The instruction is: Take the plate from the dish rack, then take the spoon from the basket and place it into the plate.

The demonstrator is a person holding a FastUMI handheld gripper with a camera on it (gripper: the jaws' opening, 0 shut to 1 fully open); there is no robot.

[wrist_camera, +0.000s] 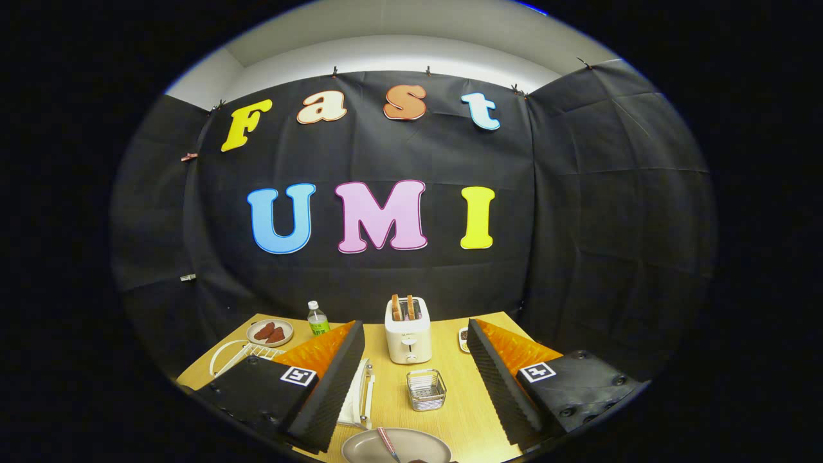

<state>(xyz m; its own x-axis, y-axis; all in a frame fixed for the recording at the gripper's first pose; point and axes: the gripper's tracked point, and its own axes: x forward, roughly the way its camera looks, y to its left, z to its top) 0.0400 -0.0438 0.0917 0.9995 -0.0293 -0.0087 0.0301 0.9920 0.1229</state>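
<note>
A grey plate (418, 445) lies on the wooden table (450, 411), low between my fingers and close to the camera. A spoon (388, 442) with a pinkish handle rests in the plate, left of its middle. A small wire basket (425, 389) stands just beyond the plate, between the fingers, and looks empty. The white dish rack (241, 354) sits on the left, largely hidden behind my left finger (334, 379); part of it shows again beside the finger's inner face. My gripper (415, 347) is open above the table, and its fingers hold nothing.
A white toaster (407, 329) with two slices in it stands beyond the basket. Farther left are a small bottle (317, 318) and a saucer of reddish food (270, 332). A small dish (464, 339) peeks out by the right finger (498, 379).
</note>
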